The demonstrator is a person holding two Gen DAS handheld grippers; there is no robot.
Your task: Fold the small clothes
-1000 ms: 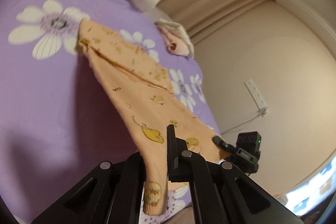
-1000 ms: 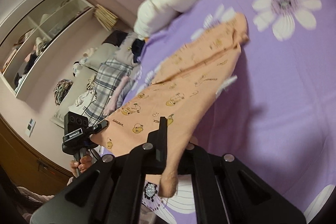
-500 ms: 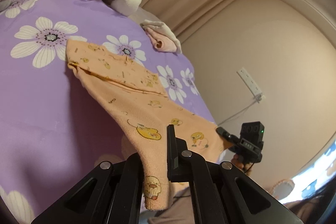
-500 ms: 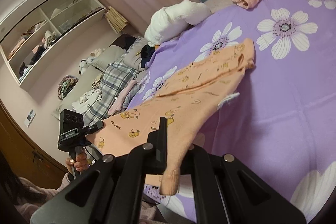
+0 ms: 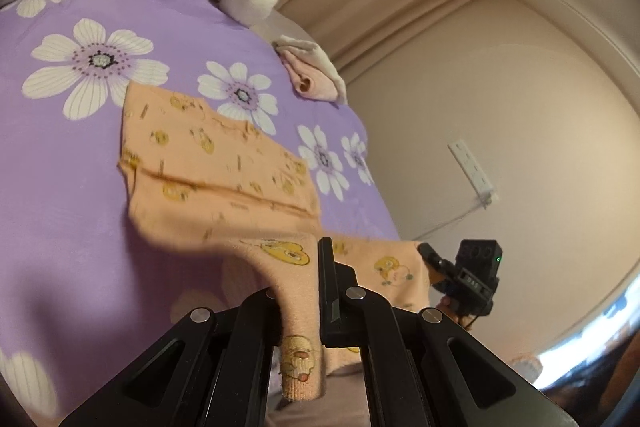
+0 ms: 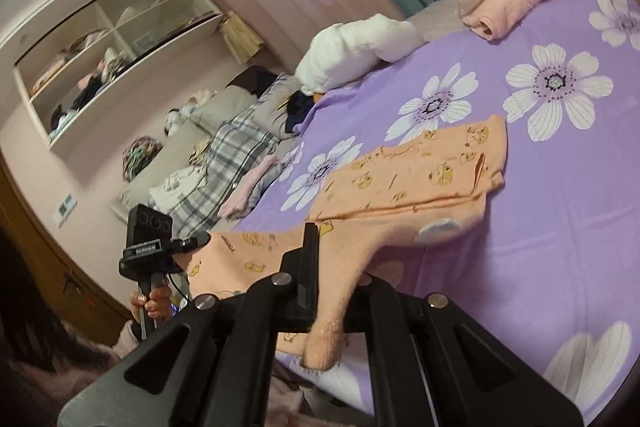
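Orange garment (image 5: 216,163) stretches lengthwise away from my left gripper (image 5: 298,291) and right gripper (image 6: 332,291), both clamped on its near hem

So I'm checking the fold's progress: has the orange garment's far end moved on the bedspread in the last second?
Yes. The orange garment has flattened onto the purple bedspread, its far end now beside the big white flower in the left wrist view.
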